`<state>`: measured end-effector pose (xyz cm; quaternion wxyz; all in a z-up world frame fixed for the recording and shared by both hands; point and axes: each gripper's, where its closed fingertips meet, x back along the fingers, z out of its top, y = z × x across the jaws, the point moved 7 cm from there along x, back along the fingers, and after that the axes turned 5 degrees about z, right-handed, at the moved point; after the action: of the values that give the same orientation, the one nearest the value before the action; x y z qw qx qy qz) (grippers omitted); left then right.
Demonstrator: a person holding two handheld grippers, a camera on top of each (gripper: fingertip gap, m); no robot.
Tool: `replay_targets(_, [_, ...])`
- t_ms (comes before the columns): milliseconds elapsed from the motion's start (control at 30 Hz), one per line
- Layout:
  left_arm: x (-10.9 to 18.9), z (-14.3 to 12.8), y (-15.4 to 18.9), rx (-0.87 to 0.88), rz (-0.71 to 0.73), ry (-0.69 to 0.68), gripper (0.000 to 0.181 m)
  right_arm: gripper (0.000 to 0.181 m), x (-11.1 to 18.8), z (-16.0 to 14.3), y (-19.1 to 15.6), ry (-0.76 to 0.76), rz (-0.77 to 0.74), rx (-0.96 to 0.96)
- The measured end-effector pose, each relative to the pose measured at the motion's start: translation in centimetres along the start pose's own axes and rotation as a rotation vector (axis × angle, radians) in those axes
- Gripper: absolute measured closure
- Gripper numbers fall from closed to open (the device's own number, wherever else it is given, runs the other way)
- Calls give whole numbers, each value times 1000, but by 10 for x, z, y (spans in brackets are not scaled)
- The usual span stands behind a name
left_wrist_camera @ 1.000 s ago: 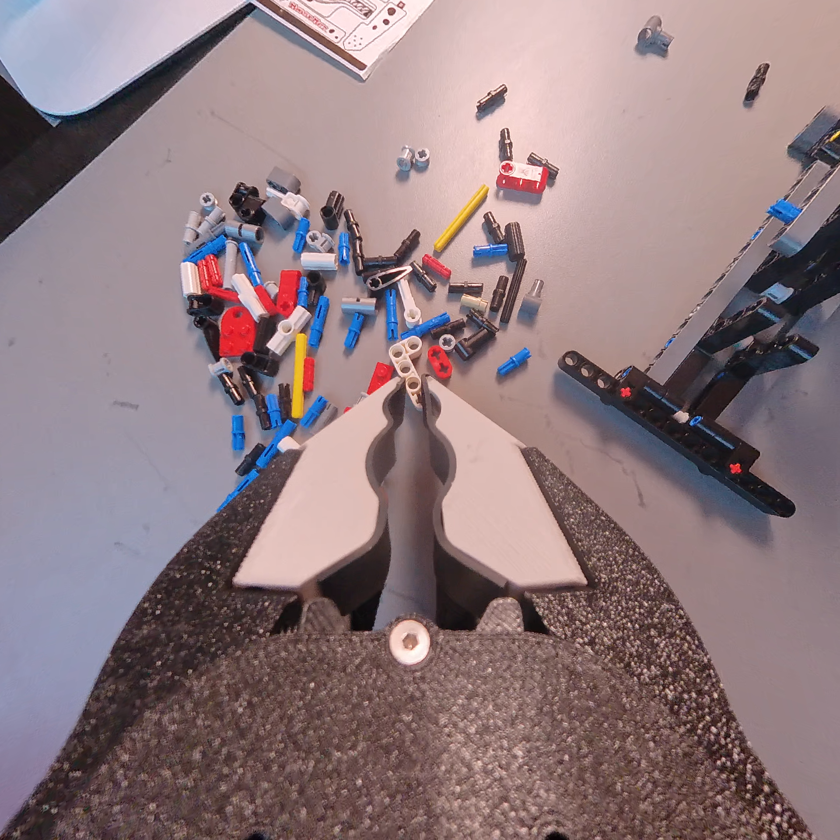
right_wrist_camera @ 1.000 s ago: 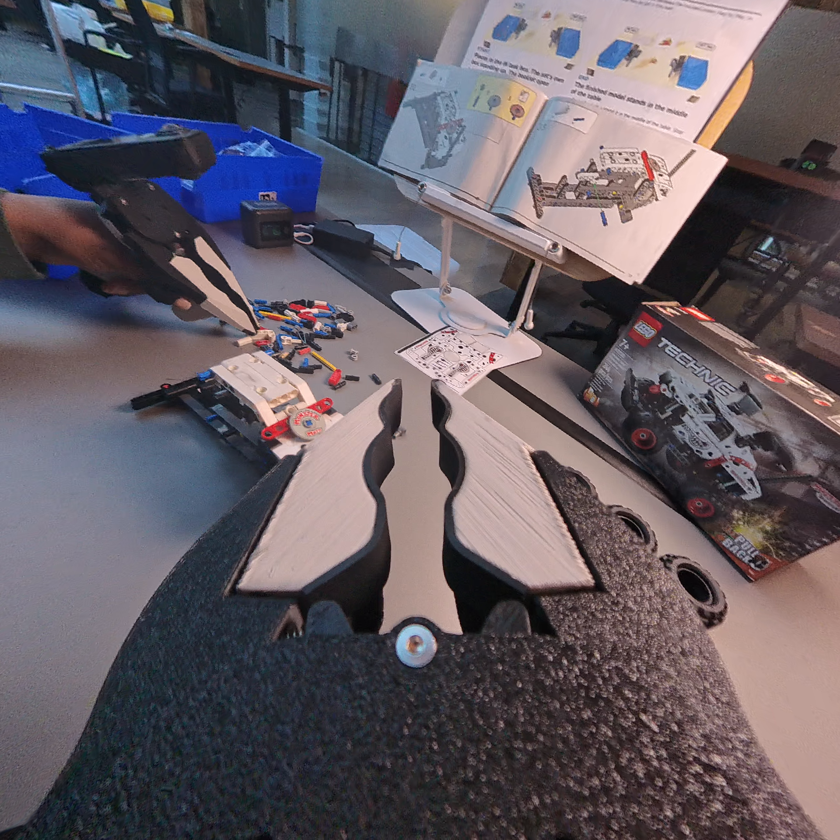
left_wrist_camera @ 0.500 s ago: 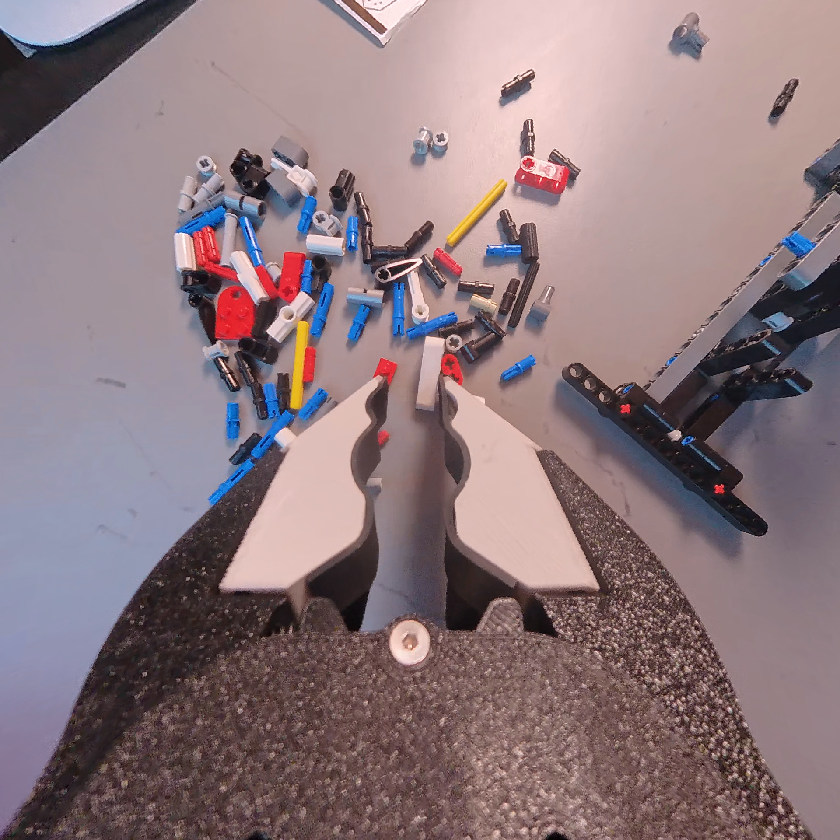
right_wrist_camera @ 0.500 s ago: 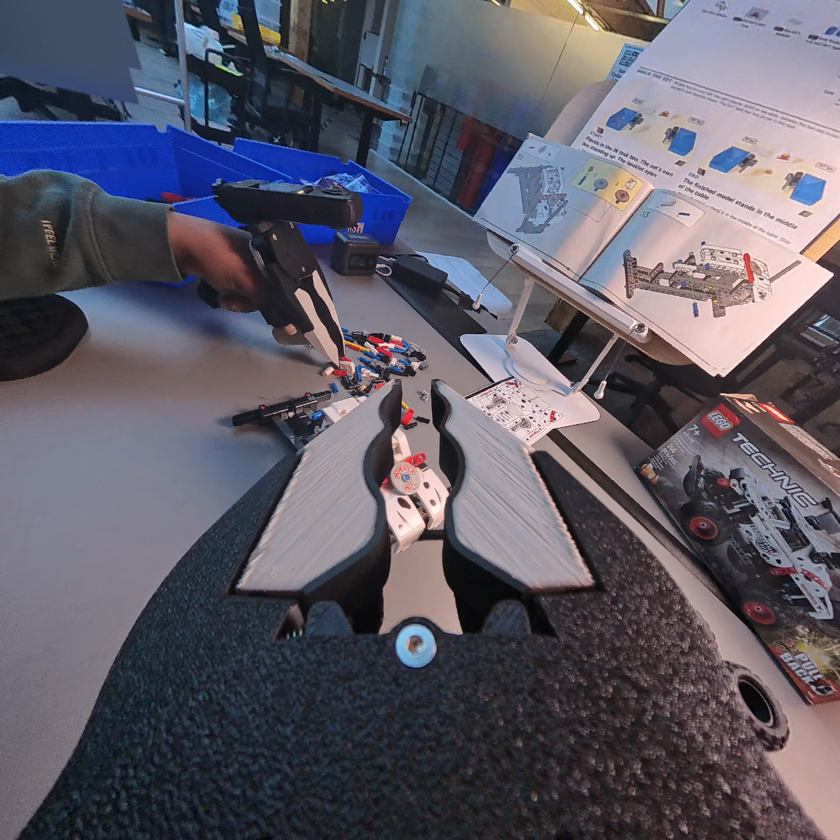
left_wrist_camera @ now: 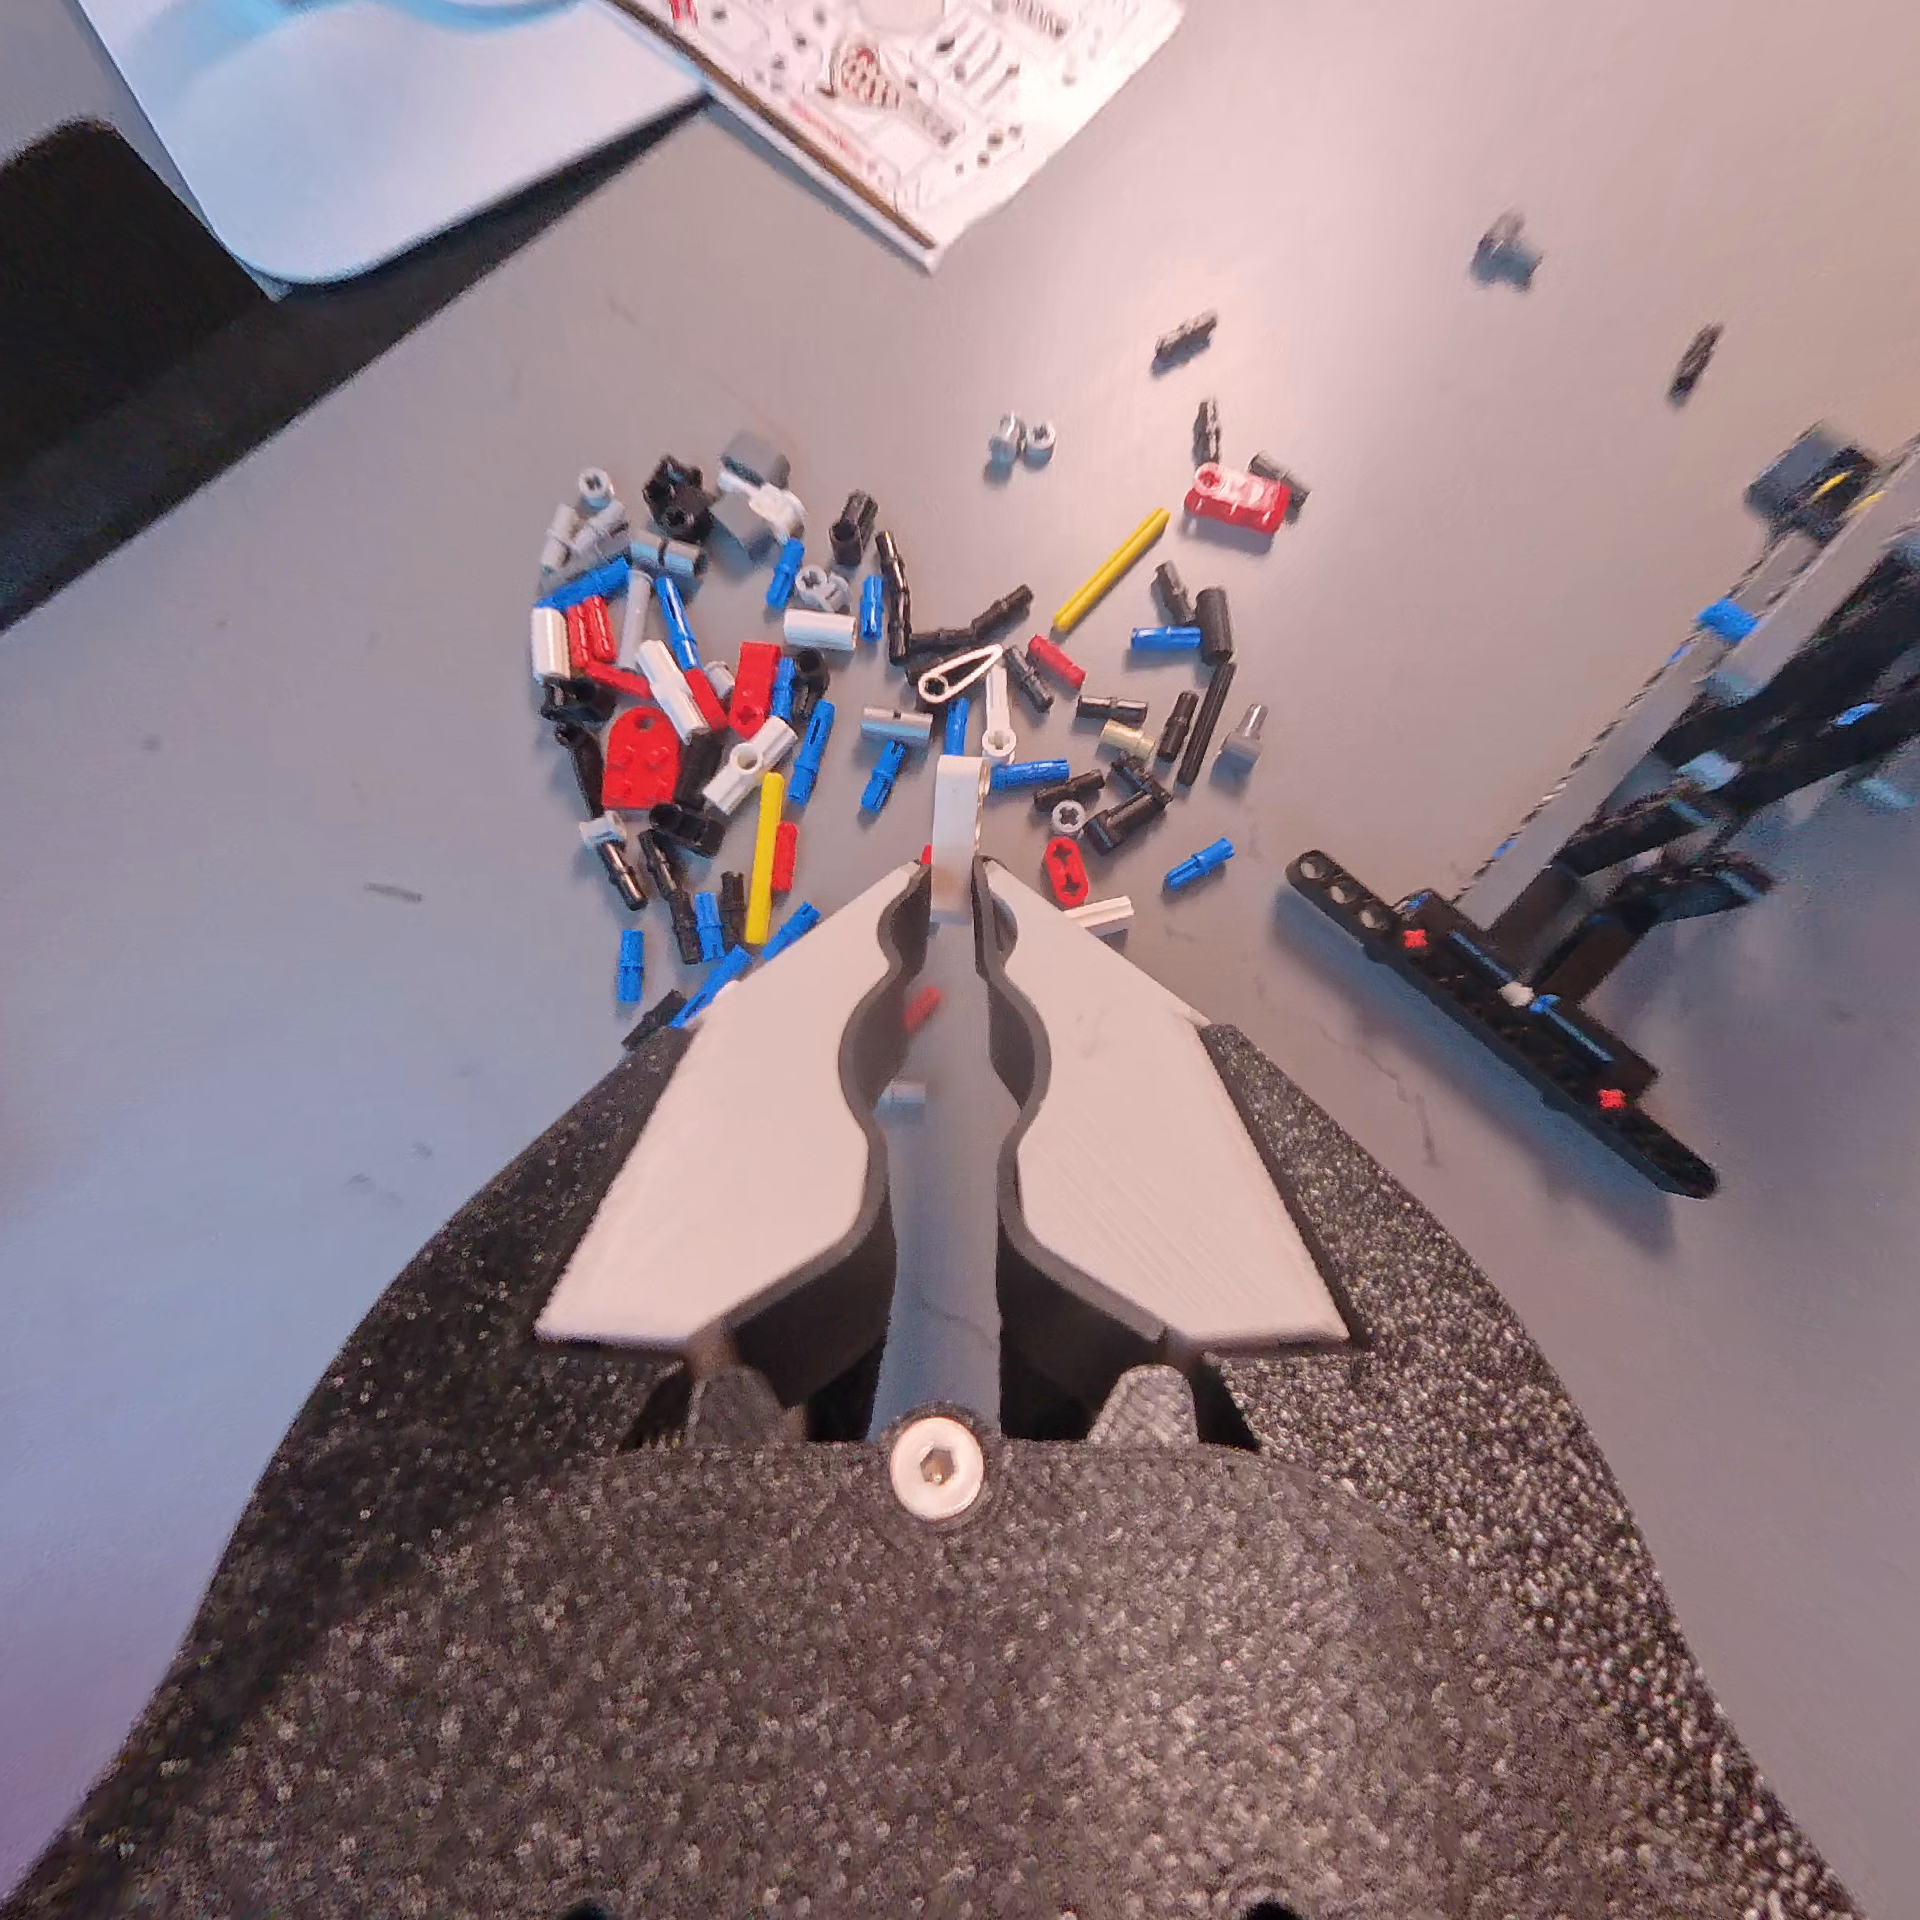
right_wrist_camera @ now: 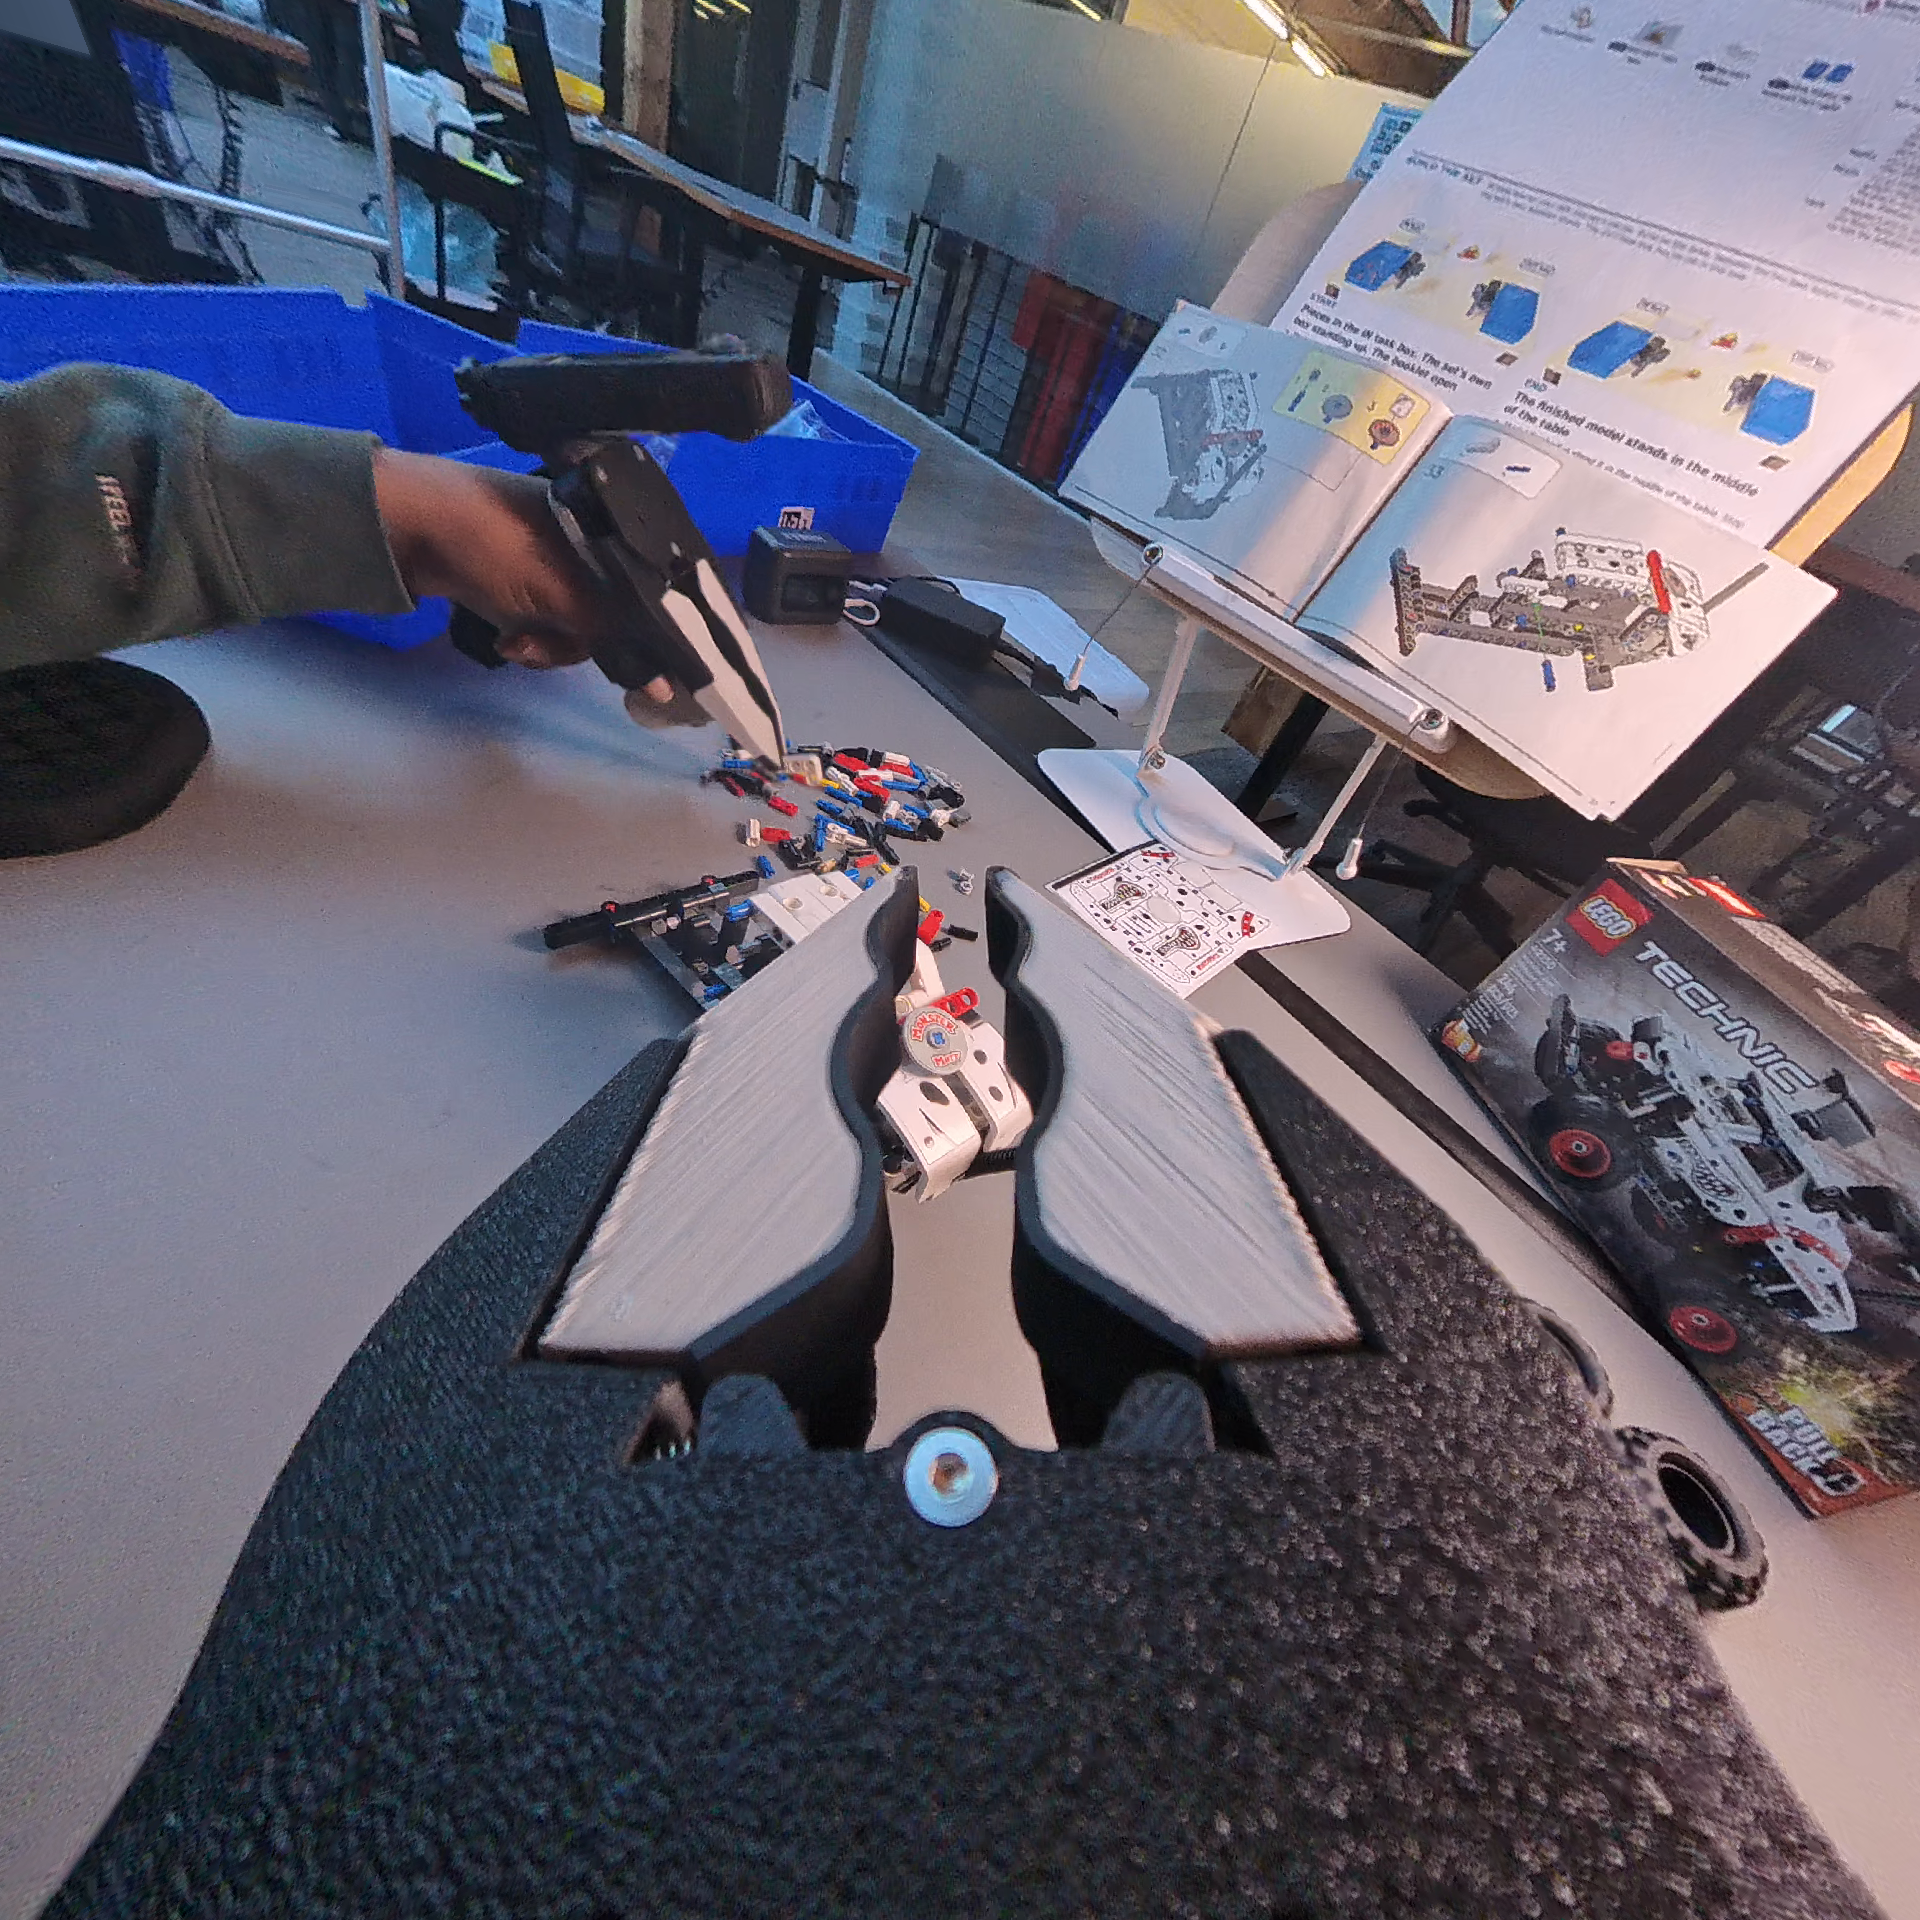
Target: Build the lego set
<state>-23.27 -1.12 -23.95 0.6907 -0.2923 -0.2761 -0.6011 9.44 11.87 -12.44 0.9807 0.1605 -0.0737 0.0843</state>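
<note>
Left gripper [left_wrist_camera: 951, 883]: black speckled, grainy housing filling near part of view. Two pale grey jaws with dark wavy inner edges, tapering to narrow tips. One silver hex-socket screw [left_wrist_camera: 936, 1467] at centre where housing meets jaws.

Right gripper [right_wrist_camera: 951, 894]: same build, black pebbled housing, grey jaws showing fine diagonal print lines, black inner rims, silver screw [right_wrist_camera: 949, 1476] at centre.

Seen from right wrist view: left gripper as black pistol-style handle with flat black block on top, white-and-black pointed jaws. Dark olive-green sleeve [right_wrist_camera: 177, 520] with small pale marking, on hand [right_wrist_camera: 488, 566].
</note>
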Motion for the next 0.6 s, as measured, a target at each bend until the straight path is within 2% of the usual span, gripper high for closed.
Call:
replay_targets(100, [32, 12, 11, 41, -136, 101, 173, 163, -2, 0, -9, -1, 41, 68])
replay_targets(167, [56, 19, 37, 73, -378, 164, 173, 157, -9, -3, -19, -7, 97, 129])
replay_targets(233, [73, 18, 69, 111, -632, 170, 173, 151, -19, -6, -34, -11, 173, 208])
replay_targets(367, [82, 6, 130, 196, -1026, 114, 173, 145, -45, -13, -62, -14, 315, 336])
replay_targets(467, [81, 4, 153, 264, -1186, 105, 174, 146, -57, -12, -75, 0, 374, 409])
replay_targets(600, [81, 4, 167, 300, -1273, 118, 174, 152, -57, -5, -85, 18, 404, 464])
